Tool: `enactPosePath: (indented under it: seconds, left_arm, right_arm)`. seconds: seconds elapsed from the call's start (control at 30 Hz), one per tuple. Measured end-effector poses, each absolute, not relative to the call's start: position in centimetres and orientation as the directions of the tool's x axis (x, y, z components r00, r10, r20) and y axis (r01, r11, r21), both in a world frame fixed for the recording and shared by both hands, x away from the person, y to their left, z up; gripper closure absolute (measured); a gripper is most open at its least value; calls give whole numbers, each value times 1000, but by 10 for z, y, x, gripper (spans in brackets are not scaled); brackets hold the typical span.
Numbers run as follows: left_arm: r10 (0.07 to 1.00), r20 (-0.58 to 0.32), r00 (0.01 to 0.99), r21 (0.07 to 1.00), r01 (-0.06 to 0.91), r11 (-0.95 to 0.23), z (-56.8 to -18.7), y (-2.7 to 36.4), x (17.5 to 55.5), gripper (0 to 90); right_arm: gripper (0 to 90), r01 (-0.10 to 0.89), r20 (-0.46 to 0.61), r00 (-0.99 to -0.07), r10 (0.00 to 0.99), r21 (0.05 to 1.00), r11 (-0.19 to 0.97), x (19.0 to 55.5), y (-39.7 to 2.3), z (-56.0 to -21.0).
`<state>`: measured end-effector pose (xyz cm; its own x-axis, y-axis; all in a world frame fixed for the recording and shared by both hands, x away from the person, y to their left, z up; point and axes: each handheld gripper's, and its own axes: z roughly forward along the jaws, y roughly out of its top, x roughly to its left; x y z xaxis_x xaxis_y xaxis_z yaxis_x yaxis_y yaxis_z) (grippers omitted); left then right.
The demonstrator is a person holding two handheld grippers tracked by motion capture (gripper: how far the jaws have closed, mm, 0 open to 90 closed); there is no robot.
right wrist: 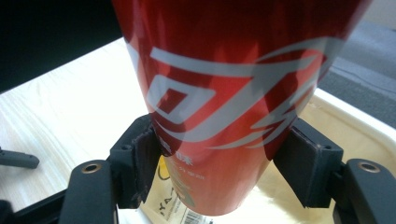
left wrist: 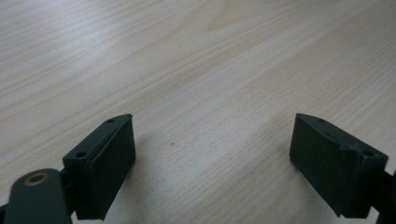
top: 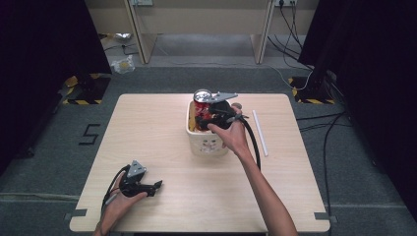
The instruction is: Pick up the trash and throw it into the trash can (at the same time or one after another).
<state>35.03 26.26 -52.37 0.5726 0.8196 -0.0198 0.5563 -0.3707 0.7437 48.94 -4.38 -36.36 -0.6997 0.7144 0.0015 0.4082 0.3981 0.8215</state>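
Observation:
A red soda can (top: pixel 201 104) with white lettering stands upright over the cream square container (top: pixel 209 143) near the table's middle. My right gripper (top: pixel 212 114) is shut on the red soda can (right wrist: pixel 224 107), one black pad pressed on each side. The can's lower end hangs inside the container (right wrist: pixel 355 116), above something yellow lying in it. My left gripper (top: pixel 158 185) lies on the table near the front left edge, held by a hand. Its jaws stand wide apart over bare wood in the left gripper view (left wrist: pixel 212 149), with nothing between them.
A white straw-like stick (top: pixel 260 132) lies on the table right of the container. The light wooden table (top: pixel 147 128) stands on grey floor. Cables, a desk frame and dark curtains lie beyond it.

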Motion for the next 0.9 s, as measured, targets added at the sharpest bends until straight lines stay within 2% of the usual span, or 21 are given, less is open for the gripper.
enactPosePath:
  seconds: [0.9]
  left_arm:
    - [818, -21, 575, 742, 557, -373, -523, 263, 350, 135]
  right_arm:
    - [324, 437, 21, -732, 681, 781, 446, 489, -32, -382]
